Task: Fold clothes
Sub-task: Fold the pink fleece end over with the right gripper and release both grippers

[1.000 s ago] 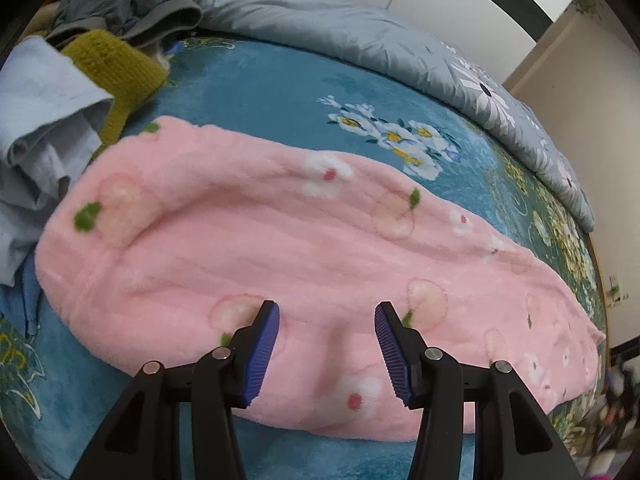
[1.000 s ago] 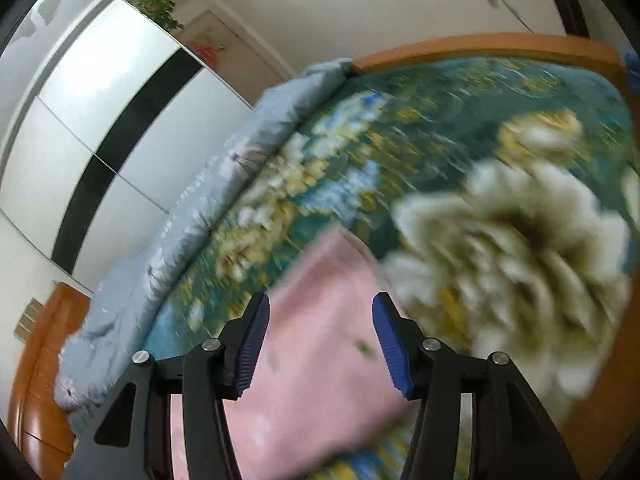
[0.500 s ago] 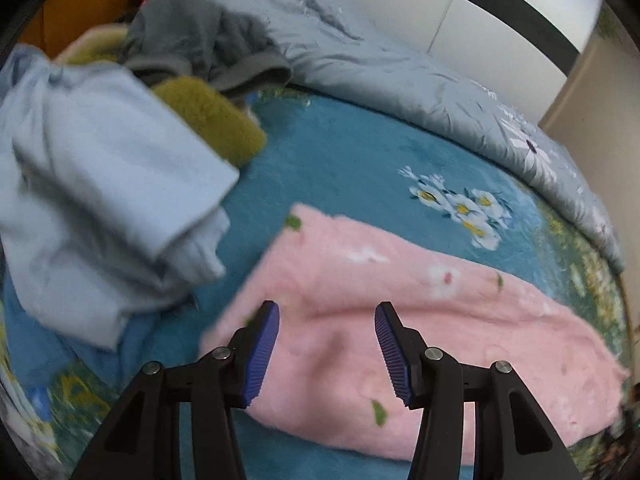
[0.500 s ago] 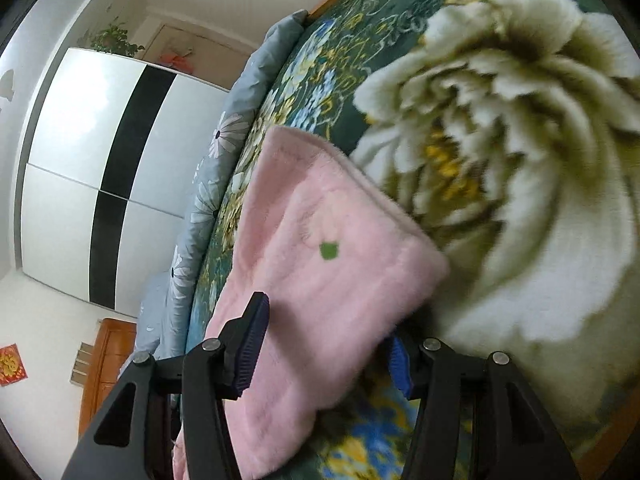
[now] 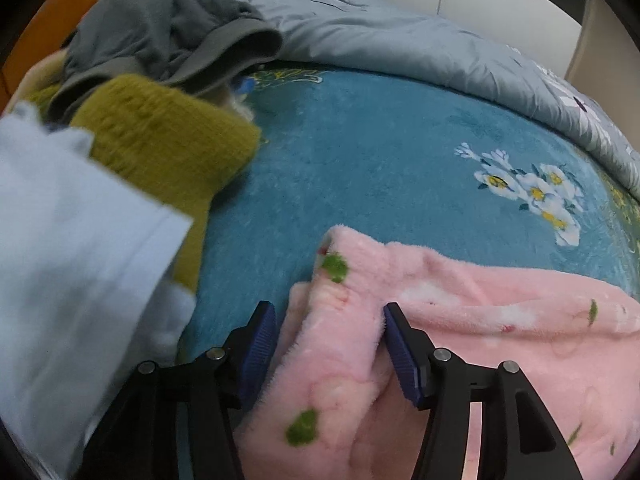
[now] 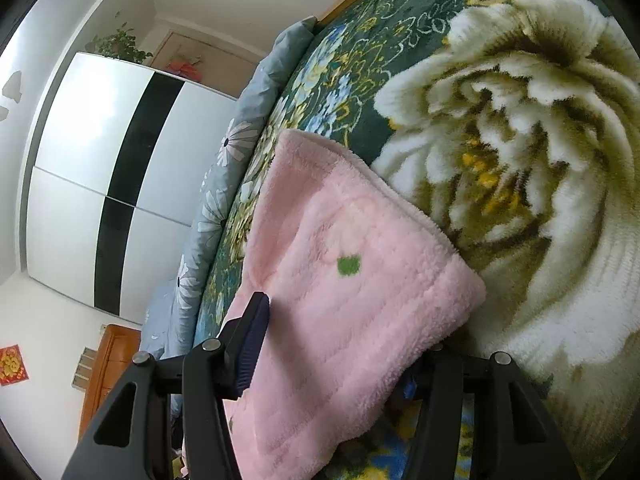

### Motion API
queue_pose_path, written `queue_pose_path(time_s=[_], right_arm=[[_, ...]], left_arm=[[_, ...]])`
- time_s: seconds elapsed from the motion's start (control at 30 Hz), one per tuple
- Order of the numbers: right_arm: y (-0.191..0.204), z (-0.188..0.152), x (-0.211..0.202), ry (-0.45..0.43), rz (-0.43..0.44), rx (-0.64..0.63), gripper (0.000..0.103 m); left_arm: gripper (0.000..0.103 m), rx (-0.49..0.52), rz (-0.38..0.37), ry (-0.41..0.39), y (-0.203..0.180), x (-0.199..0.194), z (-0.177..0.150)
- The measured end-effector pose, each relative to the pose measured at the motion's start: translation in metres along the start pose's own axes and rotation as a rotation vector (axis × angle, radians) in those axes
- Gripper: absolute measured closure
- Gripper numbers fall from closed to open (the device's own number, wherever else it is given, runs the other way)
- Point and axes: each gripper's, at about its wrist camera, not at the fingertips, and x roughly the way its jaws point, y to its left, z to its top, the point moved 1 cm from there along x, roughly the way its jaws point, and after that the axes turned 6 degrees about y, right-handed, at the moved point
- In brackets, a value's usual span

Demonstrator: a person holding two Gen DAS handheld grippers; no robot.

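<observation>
The bed [image 5: 360, 152] has a teal flowery blanket on top, with a pink fleece garment [image 5: 460, 340] lying near its front edge. A grey quilt [image 5: 400, 36] runs along the far edge. The left corner holds a pile: grey garment [image 5: 160, 28], mustard knit [image 5: 160, 140], pale blue cloth [image 5: 68, 260].

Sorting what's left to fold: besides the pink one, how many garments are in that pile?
3 visible: a grey garment at the back, a mustard knit below it, and a light blue garment nearest the left gripper. More may lie underneath.
</observation>
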Motion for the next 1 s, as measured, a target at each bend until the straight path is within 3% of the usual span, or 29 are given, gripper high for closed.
queue_pose_path(time_s=[0.03, 0.07, 0.17, 0.23, 0.33, 0.43, 0.57, 0.7, 0.83, 1.0], right_arm=[[0.001, 0.000, 0.000, -0.002, -0.008, -0.001, 0.051], [0.002, 0.000, 0.000, -0.001, -0.011, 0.003, 0.064], [0.005, 0.000, -0.002, 0.000, -0.021, 0.014, 0.080], [0.007, 0.001, -0.007, -0.019, -0.031, 0.019, 0.083], [0.021, 0.002, -0.015, -0.050, -0.040, 0.003, 0.085], [0.059, -0.002, -0.026, -0.074, -0.098, -0.088, 0.086], [0.133, -0.023, -0.041, -0.105, -0.150, -0.272, 0.086], [0.236, -0.081, -0.034, -0.107, -0.238, -0.603, 0.086], [0.302, -0.152, 0.004, -0.058, -0.278, -0.823, 0.086], [0.331, -0.246, 0.075, 0.065, -0.264, -0.970, 0.086]], left_arm=[[0.043, -0.014, 0.006, 0.006, -0.002, -0.004, -0.001], [0.043, -0.021, 0.009, -0.005, -0.004, -0.010, -0.002], [0.043, -0.011, 0.020, -0.128, -0.012, -0.050, -0.019], [0.043, -0.011, 0.004, -0.210, -0.015, -0.079, -0.032], [0.040, -0.046, -0.085, -0.289, -0.012, -0.111, -0.053], [0.039, -0.053, -0.205, -0.263, -0.013, -0.116, -0.065], [0.039, -0.045, -0.261, -0.230, -0.016, -0.106, -0.070], [0.039, -0.070, -0.309, -0.197, -0.009, -0.102, -0.077], [0.039, -0.096, -0.337, -0.162, 0.003, -0.094, -0.084], [0.039, -0.118, -0.365, -0.149, 0.021, -0.090, -0.091]])
